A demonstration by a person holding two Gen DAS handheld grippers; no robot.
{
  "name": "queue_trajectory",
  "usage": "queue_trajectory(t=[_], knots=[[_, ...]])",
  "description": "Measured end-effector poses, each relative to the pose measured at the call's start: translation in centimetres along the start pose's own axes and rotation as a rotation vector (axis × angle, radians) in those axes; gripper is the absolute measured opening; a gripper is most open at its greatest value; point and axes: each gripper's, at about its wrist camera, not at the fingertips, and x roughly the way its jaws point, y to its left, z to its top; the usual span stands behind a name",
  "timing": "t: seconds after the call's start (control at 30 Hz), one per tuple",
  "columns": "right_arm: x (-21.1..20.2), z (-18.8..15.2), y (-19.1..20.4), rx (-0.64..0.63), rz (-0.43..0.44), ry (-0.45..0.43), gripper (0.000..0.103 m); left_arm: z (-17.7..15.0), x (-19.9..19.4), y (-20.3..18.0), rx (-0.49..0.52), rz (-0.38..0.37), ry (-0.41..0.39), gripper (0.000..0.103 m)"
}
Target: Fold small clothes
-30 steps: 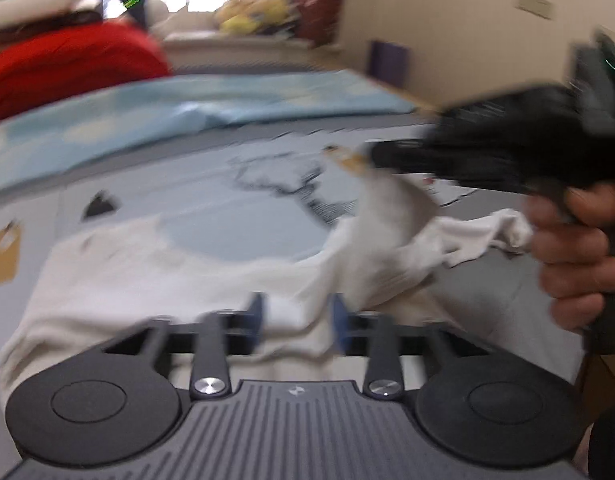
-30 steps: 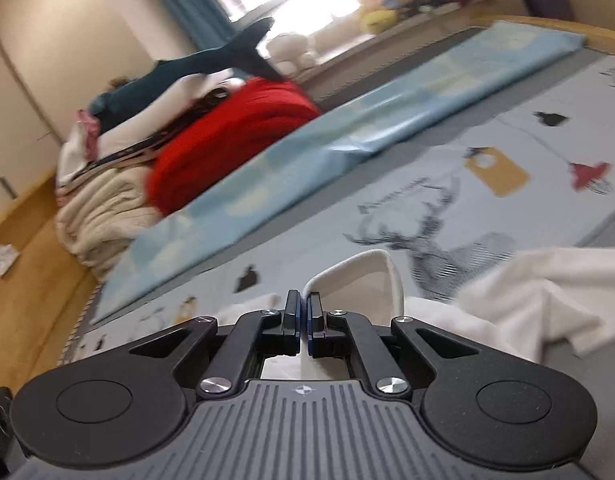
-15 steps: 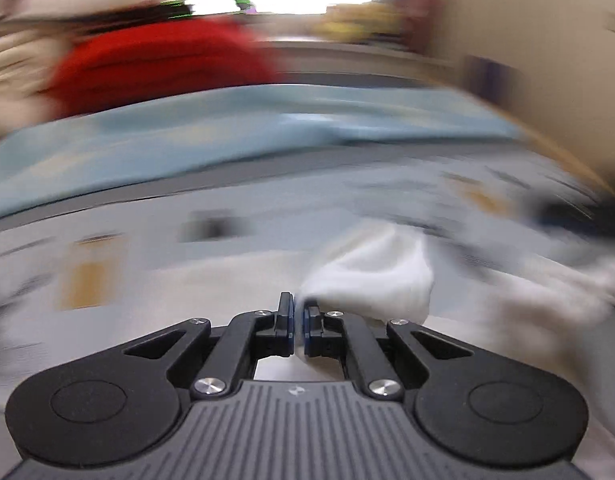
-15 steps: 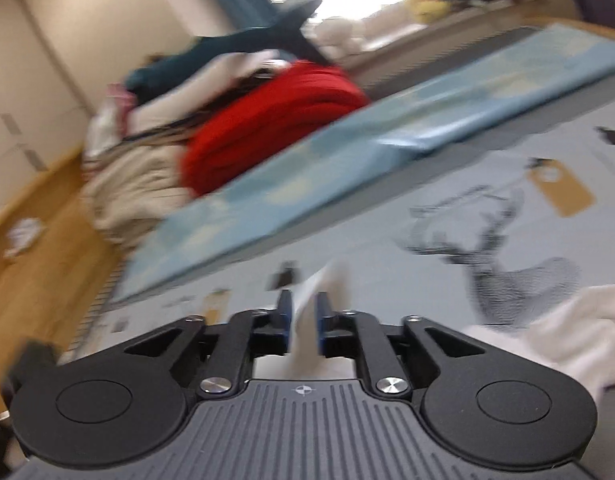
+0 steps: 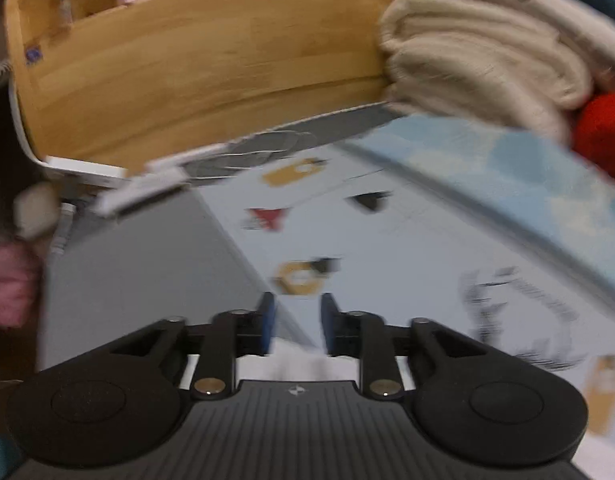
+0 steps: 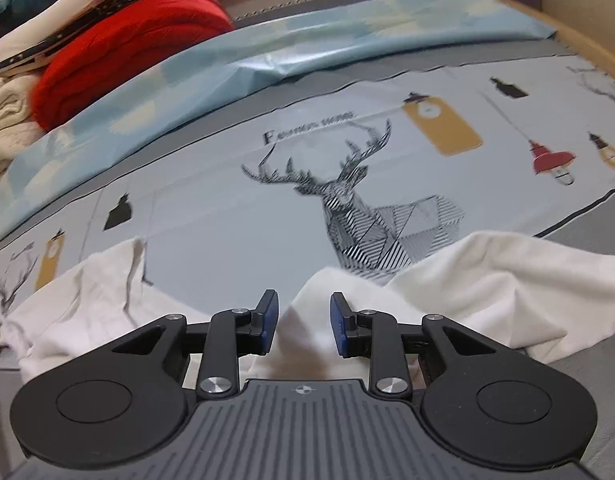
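A white garment [image 6: 487,280] lies crumpled across the near edge of the printed bed sheet [image 6: 227,216] in the right wrist view. My right gripper [image 6: 301,322] is open just above a raised fold of it, with the cloth between the jaws but not pinched. My left gripper [image 5: 294,328] is open, and a strip of the white garment [image 5: 295,362] shows just under its jaws. The left wrist view is blurred.
A wooden headboard [image 5: 187,64] curves behind the bed on the left. A cream blanket [image 5: 479,52], a red blanket [image 6: 123,52] and other bedding are stacked at the back. A light blue sheet [image 6: 267,56] lies folded along the far side.
Both grippers were shut on the white garment and have now opened and let it go. The left gripper has swung left toward the headboard. The garment now lies lower on the bed.
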Motion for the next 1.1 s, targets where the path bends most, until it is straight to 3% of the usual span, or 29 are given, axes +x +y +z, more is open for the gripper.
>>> queue_trajectory(t=[0.07,0.17,0.23,0.33,0.5,0.6,0.7,0.77,0.83,0.97,1.1], knots=[[0.3,0.2,0.1,0.003,-0.020,-0.003,0.030,-0.7,-1.5,-1.9,0.071,-0.172,0.015,0.035],[0.9,0.1,0.0,0.002,-0.052,0.013,0.031,-2.9,-3.8,-7.0,0.198,-0.504,0.087,0.037],[1.3,-0.1,-0.2,0.001,-0.074,0.026,0.031,-4.9,-5.4,-9.8,0.289,-0.639,0.147,0.043],[2.1,-0.3,-0.3,-0.008,-0.082,0.055,0.033,-7.7,-7.9,-13.0,0.401,-0.770,0.183,0.047],[3.6,-0.6,0.7,-0.094,-0.101,0.098,0.038,-11.4,-10.1,-16.4,0.487,-0.825,0.197,0.057],[4.0,-0.7,1.6,-0.152,-0.108,0.115,0.046,-12.6,-9.1,-18.5,0.491,-0.832,0.220,0.059],[4.6,-0.7,2.2,-0.209,-0.119,0.133,0.047,-14.2,-8.0,-20.7,0.504,-0.823,0.245,0.062],[4.9,-0.5,2.2,-0.226,-0.139,0.138,0.034,-14.7,-7.1,-21.5,0.510,-0.816,0.266,0.062],[5.2,-0.2,2.1,-0.242,-0.160,0.140,0.004,-15.3,-6.3,-22.0,0.507,-0.815,0.289,0.062],[5.5,0.4,1.9,-0.225,-0.151,0.137,0.002,-16.0,-6.0,-23.0,0.517,-0.831,0.303,0.060],[5.6,1.1,1.9,-0.219,-0.151,0.108,0.002,-16.9,-6.4,-23.5,0.615,-0.800,0.236,0.031]])
